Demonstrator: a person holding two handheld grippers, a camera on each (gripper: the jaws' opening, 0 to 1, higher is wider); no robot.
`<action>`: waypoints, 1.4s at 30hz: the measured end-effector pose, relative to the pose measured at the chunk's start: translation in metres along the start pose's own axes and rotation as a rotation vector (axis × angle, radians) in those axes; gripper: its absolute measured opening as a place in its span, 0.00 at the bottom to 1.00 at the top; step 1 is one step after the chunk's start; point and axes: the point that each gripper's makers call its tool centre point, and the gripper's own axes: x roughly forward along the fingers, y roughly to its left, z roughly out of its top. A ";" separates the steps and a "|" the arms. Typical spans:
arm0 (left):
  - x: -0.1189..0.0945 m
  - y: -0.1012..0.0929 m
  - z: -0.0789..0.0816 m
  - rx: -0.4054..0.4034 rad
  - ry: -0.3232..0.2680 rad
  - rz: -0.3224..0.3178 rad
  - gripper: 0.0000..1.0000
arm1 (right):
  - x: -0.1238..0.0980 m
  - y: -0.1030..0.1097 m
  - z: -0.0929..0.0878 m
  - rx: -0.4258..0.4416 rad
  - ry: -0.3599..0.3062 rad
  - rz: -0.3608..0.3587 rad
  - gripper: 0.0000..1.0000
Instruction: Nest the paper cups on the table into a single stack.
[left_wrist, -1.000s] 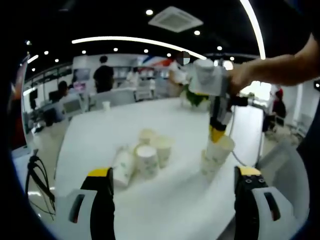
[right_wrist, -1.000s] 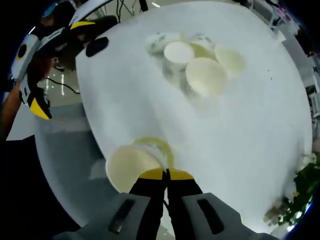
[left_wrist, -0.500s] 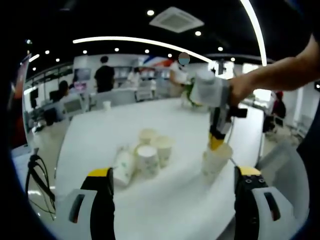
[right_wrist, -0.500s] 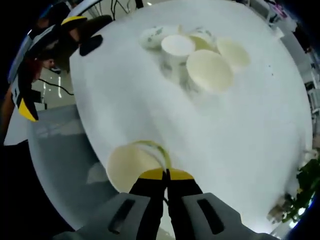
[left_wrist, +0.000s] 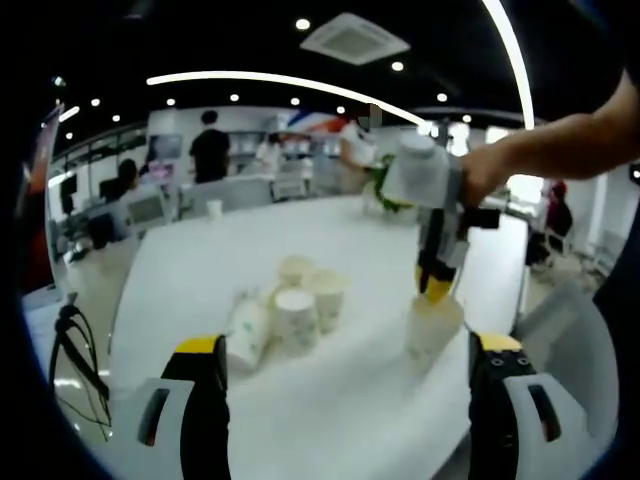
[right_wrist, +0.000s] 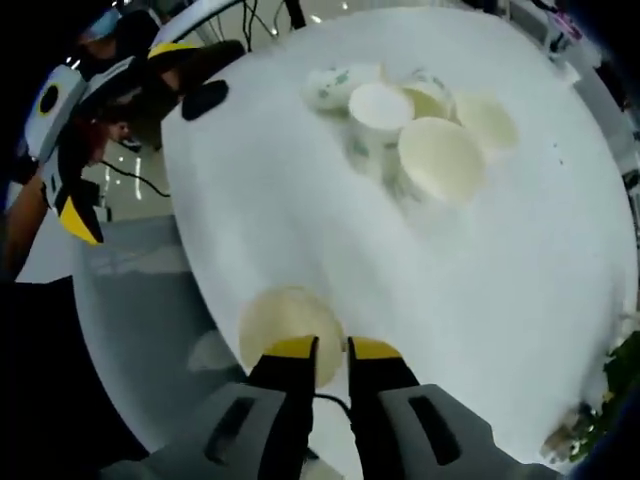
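On the round white table (left_wrist: 330, 400) stands a cluster of several white paper cups (left_wrist: 292, 310), one of them lying on its side (left_wrist: 245, 335). A nested cup stack (left_wrist: 432, 325) stands apart at the right. My right gripper (left_wrist: 437, 288) hangs straight down just above that stack's rim. In the right gripper view its jaws (right_wrist: 333, 348) stand slightly open above the stack (right_wrist: 285, 320), with the cup cluster (right_wrist: 420, 130) farther off. My left gripper (left_wrist: 348, 345) is wide open near the table's front edge, holding nothing, and appears at the upper left (right_wrist: 125, 130) in the right gripper view.
A green plant (left_wrist: 388, 197) stands at the table's far side, also seen as plant leaves (right_wrist: 620, 375) at the lower right. The stack sits close to the table's edge (right_wrist: 215, 330). A lone cup (left_wrist: 212, 210) stands on a desk behind; people stand in the background.
My right gripper was shut on the upper cup's rim; it pushed that cup down into the stack, and its jaws have now parted off the rim. The left gripper has stayed put.
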 end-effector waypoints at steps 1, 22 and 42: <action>0.000 0.000 0.000 0.000 -0.001 0.000 0.98 | -0.001 -0.002 0.003 -0.011 -0.014 0.000 0.09; 0.013 0.002 0.018 0.021 -0.001 -0.019 0.98 | -0.087 -0.009 0.038 -0.054 -0.448 0.051 0.53; 0.028 -0.003 0.026 0.013 -0.012 -0.032 0.98 | -0.105 -0.008 0.032 -0.022 -0.680 0.100 0.63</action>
